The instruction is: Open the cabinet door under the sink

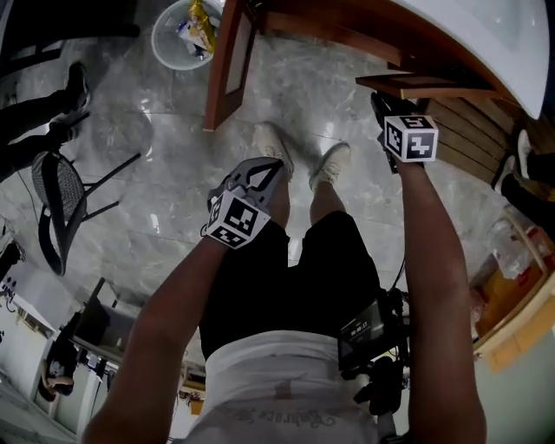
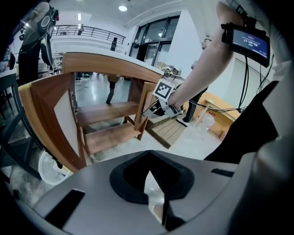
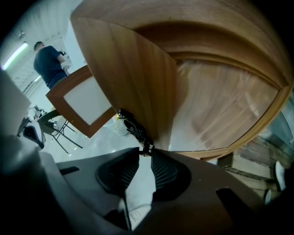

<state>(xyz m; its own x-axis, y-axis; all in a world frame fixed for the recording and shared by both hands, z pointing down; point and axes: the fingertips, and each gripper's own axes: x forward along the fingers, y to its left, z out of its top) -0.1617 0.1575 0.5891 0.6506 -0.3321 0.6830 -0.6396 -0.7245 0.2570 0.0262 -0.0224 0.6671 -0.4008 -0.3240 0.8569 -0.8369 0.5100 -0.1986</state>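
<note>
The wooden cabinet [image 2: 108, 64] stands under a white sink [image 1: 486, 26]. Its left door [image 1: 227, 61], with a pale inset panel, hangs wide open, baring two shelves [image 2: 110, 112]. My right gripper [image 1: 383, 102] is at the edge of the right door [image 3: 128, 69], jaw tips closed on that door's small black handle [image 3: 133, 127]; the same gripper [image 3: 146, 153] shows in its own view. The right door [image 1: 408, 82] stands partly out from the cabinet. My left gripper [image 1: 270, 169] hangs shut and empty above the floor, apart from the cabinet; in its own view the left gripper [image 2: 149, 171] points towards the shelves.
A white bin [image 1: 184, 33] with rubbish stands on the marble floor left of the open door. A black mesh chair [image 1: 54, 195] is at the left. Wooden slats [image 1: 468, 130] lie right of the cabinet. The wearer's white shoes [image 1: 334, 160] stand before it. Another person [image 3: 48, 64] stands far off.
</note>
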